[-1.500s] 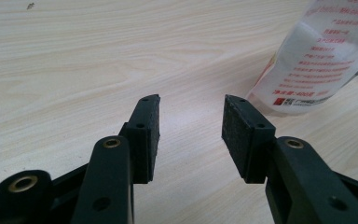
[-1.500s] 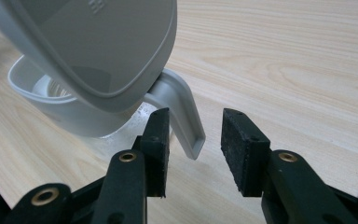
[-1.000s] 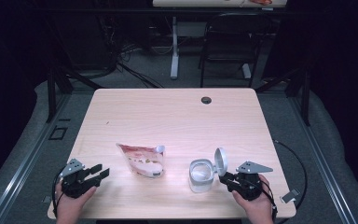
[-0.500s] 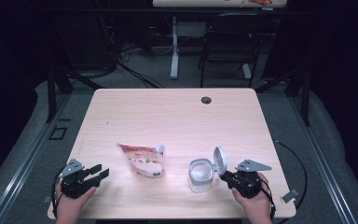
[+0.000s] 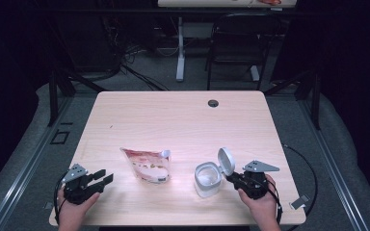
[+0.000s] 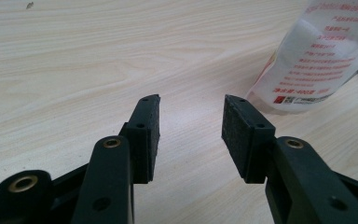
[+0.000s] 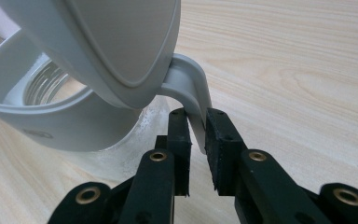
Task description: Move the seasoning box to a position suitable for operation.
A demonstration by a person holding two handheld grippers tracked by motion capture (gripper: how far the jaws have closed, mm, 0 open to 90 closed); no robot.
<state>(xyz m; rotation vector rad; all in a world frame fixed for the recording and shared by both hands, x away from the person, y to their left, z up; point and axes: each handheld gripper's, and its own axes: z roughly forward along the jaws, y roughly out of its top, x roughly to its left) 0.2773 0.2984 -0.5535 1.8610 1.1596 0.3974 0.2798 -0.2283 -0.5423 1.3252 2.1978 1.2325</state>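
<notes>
Near the front edge of the surface (image 5: 125, 110), toward its right corner, stands a clear jar (image 5: 207, 179) with a white flip lid (image 5: 225, 161) tilted open. The right gripper (image 7: 196, 122) has its jaws clenched on the lid's curved white handle tab (image 7: 191, 88) — they have just been closing, and the tab sits pinched between the pads. The left gripper (image 6: 191, 105) rests by the front left corner with its jaws released and nothing between them, pointing toward a printed pouch (image 5: 147, 165) standing left of the jar. The step in hand looks like steadying the opened jar by its lid; the next move probably calls for the left gripper to reach the pouch and grasp it — without tipping it.
</notes>
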